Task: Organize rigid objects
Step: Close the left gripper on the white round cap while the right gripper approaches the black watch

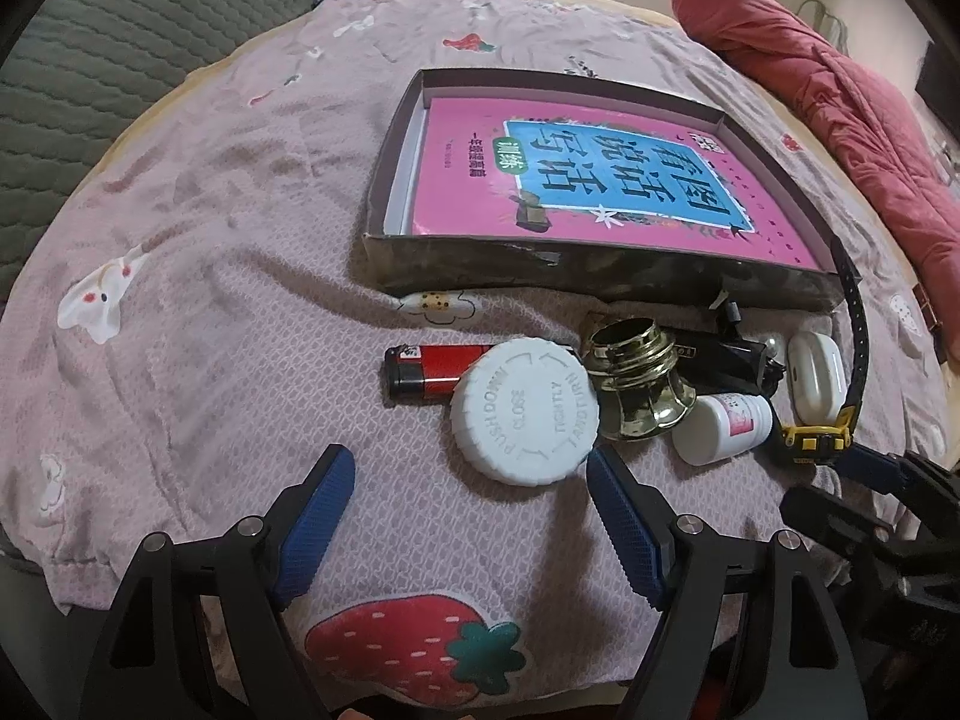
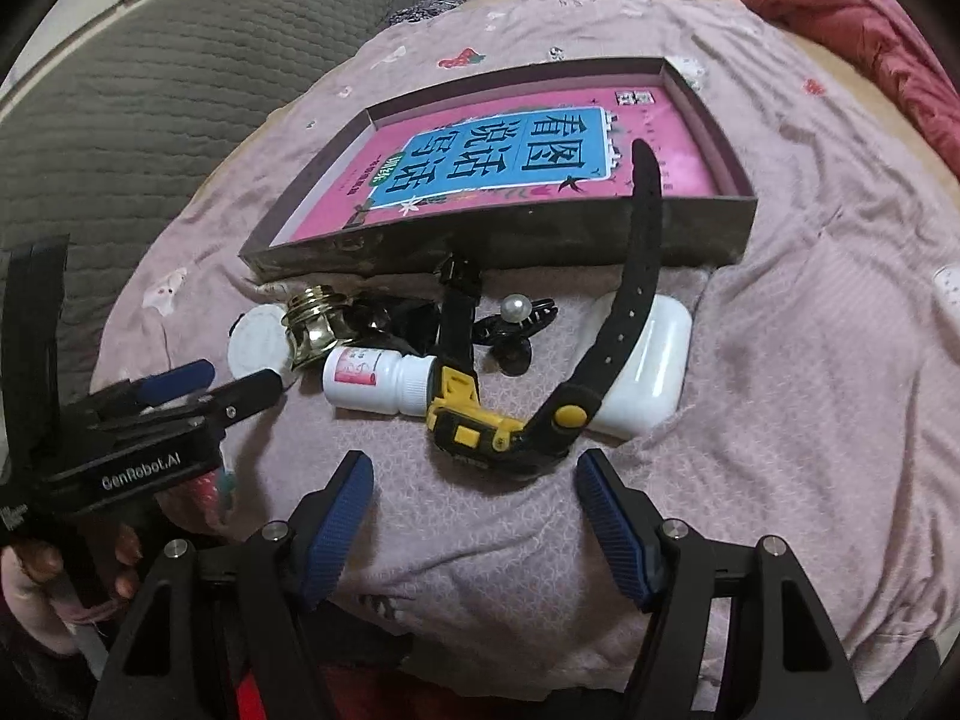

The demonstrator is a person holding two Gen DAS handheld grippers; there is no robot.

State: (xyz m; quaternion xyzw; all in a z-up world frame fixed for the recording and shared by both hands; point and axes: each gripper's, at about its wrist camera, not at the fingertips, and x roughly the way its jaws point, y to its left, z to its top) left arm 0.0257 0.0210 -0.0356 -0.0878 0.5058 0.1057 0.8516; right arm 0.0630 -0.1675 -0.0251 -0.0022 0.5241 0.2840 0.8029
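Observation:
A shallow dark box (image 1: 480, 267) (image 2: 540, 240) holding a pink book (image 1: 588, 180) (image 2: 528, 156) lies on the bed. In front of it lie a red lighter (image 1: 432, 369), a white bottle cap (image 1: 525, 411) (image 2: 258, 339), a brass fitting (image 1: 636, 384) (image 2: 315, 324), a small white pill bottle (image 1: 720, 426) (image 2: 378, 381), a black-and-yellow watch (image 1: 816, 438) (image 2: 492, 426), a white case (image 1: 816, 375) (image 2: 648, 360) and a black hair clip with a pearl (image 2: 516, 315). My left gripper (image 1: 468, 516) is open just short of the cap. My right gripper (image 2: 474, 516) is open just short of the watch.
A pink patterned bedsheet (image 1: 210, 240) covers the bed. A grey quilted headboard (image 1: 90, 60) stands at the left. A red quilt (image 1: 840, 90) is bunched at the far right. The left gripper also shows in the right wrist view (image 2: 204, 387).

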